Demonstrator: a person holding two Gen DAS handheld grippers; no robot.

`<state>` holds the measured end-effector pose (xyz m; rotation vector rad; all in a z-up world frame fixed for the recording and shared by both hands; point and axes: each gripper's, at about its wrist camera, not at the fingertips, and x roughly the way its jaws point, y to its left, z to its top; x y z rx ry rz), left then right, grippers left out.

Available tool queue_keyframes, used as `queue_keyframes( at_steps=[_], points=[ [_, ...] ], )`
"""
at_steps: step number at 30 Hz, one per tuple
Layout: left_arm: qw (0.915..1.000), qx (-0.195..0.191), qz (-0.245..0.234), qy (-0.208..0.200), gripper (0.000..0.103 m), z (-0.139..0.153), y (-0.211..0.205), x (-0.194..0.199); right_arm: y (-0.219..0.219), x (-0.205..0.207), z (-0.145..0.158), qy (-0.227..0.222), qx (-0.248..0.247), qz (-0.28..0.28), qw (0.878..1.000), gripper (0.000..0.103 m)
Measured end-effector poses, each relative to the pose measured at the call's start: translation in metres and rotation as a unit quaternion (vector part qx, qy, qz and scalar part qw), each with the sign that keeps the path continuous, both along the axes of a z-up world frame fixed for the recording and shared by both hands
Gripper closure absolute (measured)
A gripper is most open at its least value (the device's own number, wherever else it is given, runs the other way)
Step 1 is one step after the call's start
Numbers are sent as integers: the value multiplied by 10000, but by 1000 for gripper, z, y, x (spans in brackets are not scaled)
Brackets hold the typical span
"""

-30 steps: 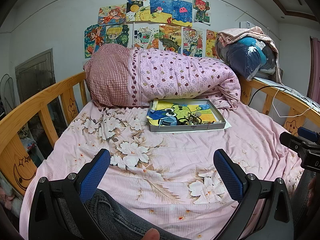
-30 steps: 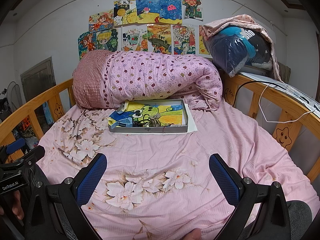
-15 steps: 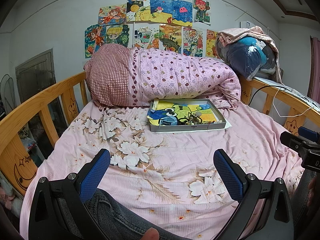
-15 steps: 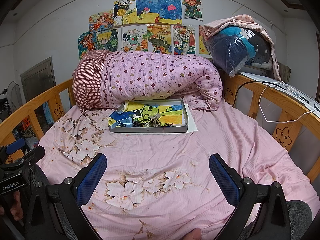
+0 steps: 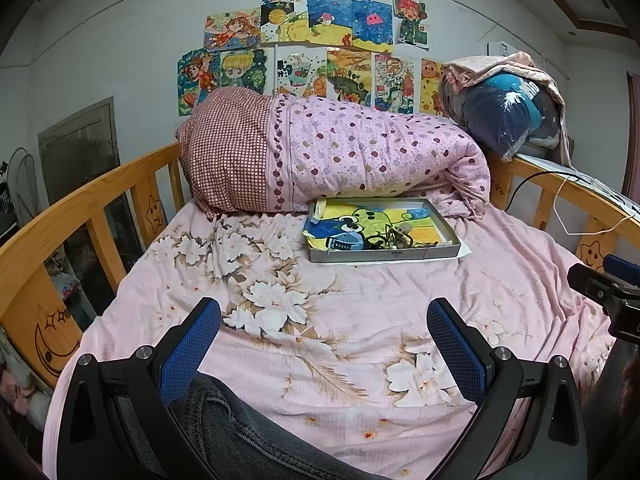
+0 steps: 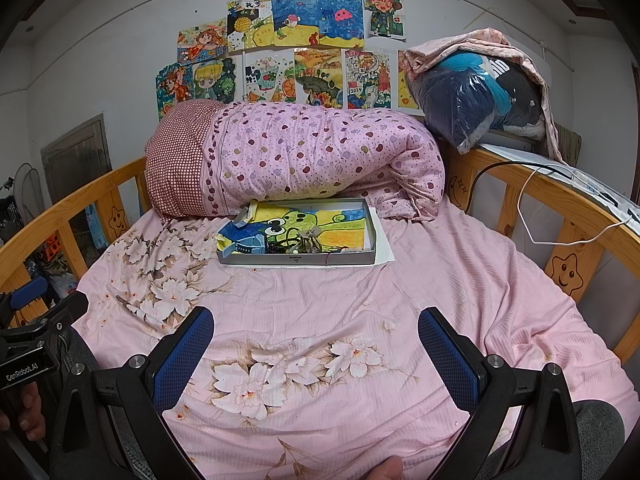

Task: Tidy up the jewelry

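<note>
My left claw (image 5: 324, 344) is wide apart and holds nothing; its two blue ribbed pads (image 5: 456, 350) hang over the pink bed sheet with white flower print (image 5: 360, 304). Just below it I see my knee in dark grey jeans (image 5: 224, 436). My right claw (image 6: 314, 354) is also wide apart and empty, above the same sheet, and a fingertip (image 6: 386, 470) shows at the bottom edge of its view. At the left edge of the right view, my left hand (image 6: 24, 412) grips the black handle of the other tool.

Farther away, in the middle of the bed, lies the shallow grey metal tray (image 5: 384, 254), on a white sheet of paper (image 6: 384, 248). Inside it is a colourful cartoon drawing in yellow, green and blue (image 5: 360, 220). The tangled heap of dark and golden jewelry (image 5: 394, 238) rests on this drawing, near the front wall of the tray, well apart from both claws. The single pieces I cannot tell.

Just behind the tray lies the rolled pink quilt with purple dots and a red checked end (image 5: 328, 160). The orange wooden bed rails (image 5: 80, 196) run on both sides. On the right rail sits a clear plastic bag with dark blue clothes (image 6: 476, 96). On the white wall behind hang many bright children's drawings (image 5: 320, 24).
</note>
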<state>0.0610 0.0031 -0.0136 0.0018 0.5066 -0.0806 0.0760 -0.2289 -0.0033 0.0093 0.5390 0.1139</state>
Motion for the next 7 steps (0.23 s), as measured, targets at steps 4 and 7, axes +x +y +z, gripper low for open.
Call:
queue_keyframes(
  at_steps=[4,7],
  points=[
    [10000,13,-32,-18,2,0,0,0,0,0,0,1,-2,1,10000,0],
    [10000,12,-29,-17,2,0,0,1,0,0,0,-2,0,2,10000,0]
  ],
)
